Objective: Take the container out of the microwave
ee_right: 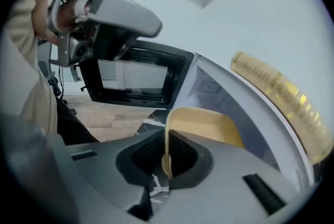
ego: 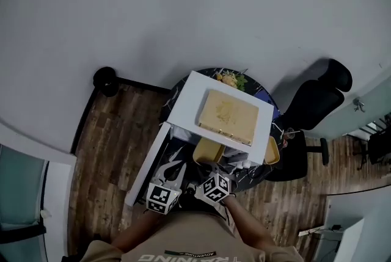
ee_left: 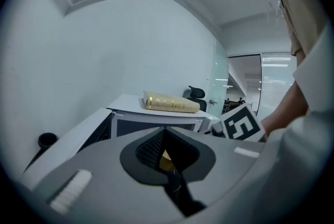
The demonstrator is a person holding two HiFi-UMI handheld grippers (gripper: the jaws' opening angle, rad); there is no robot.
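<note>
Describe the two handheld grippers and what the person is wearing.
The left gripper and right gripper look alike: a smooth grey moulded body around a dark claw lined with black textured pads. Each carries a cube with black-and-white square markers, the left cube and the right cube. The person wears a khaki shirt with white lettering, apparently short-sleeved.

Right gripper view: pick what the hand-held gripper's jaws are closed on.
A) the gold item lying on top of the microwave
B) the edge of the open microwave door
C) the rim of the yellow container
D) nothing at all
C: the right hand-held gripper has its jaws closed on the thin rim of the yellow container, which rises from between them; the microwave door stands well off behind.
</note>
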